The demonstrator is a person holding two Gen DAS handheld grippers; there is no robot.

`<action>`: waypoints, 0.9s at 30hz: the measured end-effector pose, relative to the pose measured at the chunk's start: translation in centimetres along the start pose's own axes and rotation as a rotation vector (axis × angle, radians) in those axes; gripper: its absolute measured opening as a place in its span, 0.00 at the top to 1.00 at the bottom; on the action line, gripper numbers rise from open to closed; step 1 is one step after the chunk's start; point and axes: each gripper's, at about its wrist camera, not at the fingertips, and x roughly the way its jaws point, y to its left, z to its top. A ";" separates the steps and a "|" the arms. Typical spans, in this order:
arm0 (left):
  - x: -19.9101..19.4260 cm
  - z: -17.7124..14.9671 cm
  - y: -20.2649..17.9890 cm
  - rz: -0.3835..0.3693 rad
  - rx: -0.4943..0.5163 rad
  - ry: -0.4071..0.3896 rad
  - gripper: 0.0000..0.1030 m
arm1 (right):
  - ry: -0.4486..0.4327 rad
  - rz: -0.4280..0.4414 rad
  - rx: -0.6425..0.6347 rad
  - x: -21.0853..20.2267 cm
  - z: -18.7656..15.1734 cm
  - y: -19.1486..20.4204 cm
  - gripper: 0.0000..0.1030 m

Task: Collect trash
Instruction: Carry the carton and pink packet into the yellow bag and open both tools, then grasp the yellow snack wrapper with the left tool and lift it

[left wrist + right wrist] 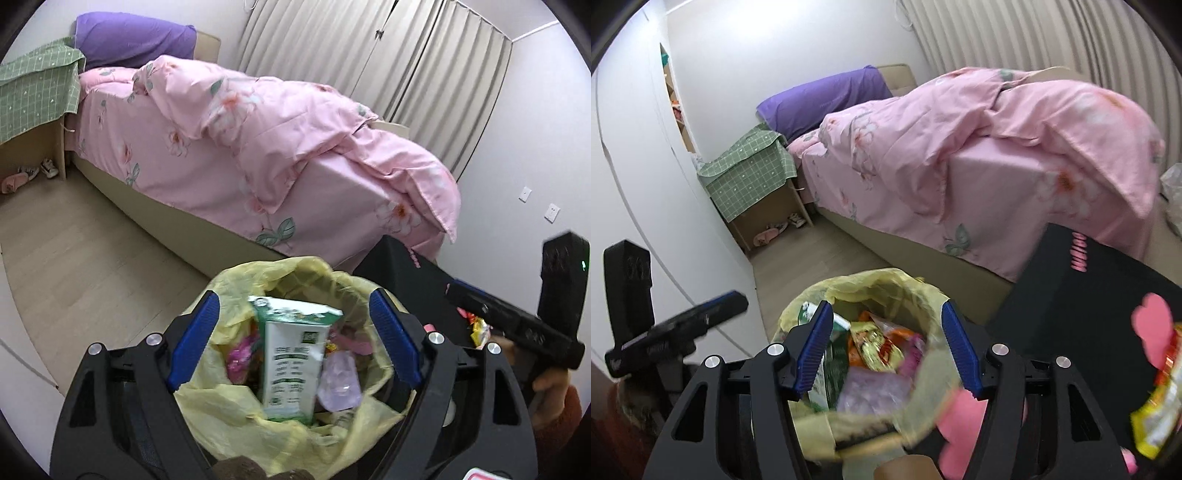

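Item: yellow bin liner (236, 417), lower centre of both wrist views, mouth open, standing on the floor beside the bed (229, 162).
Contents: green-and-white carton (295, 365) upright in the middle; pale lilac wrapper (340, 387) to its right; orange and yellow snack wrappers (875, 347) behind.
Left hand-held gripper (291, 343): jaws spread wide over the liner mouth, nothing between the pads; the carton sits below them, apart.
Right hand-held gripper (886, 350): jaws likewise apart and empty, above the same opening.
Outstanding: a red-and-yellow wrapper (1160, 402) lies on the black mat (1089, 295), lower right of the right wrist view.
Handling note, as judgement: drops appear done; lift both grippers straight up so the pads do not snag the thin liner rim. Next, approach the mat wrapper low and flat, pinching a raised edge, since crinkled foil slips easily.
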 end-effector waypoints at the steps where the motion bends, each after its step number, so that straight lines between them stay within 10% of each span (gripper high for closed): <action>1: -0.1 0.0 -0.7 -0.012 0.009 0.000 0.23 | 0.004 -0.010 0.007 -1.2 -0.5 -0.5 0.44; 12: 3.2 -3.2 -13.4 -0.210 0.232 0.158 0.23 | -0.013 -0.399 0.048 -14.0 -7.3 -8.5 0.44; 21: 8.1 -5.8 -25.3 -0.396 0.493 0.248 0.23 | -0.015 -0.539 0.151 -19.6 -14.0 -13.7 0.44; 27: 14.1 -6.1 -31.8 -0.385 0.631 0.329 0.23 | -0.027 -0.561 0.180 -20.6 -16.8 -14.6 0.44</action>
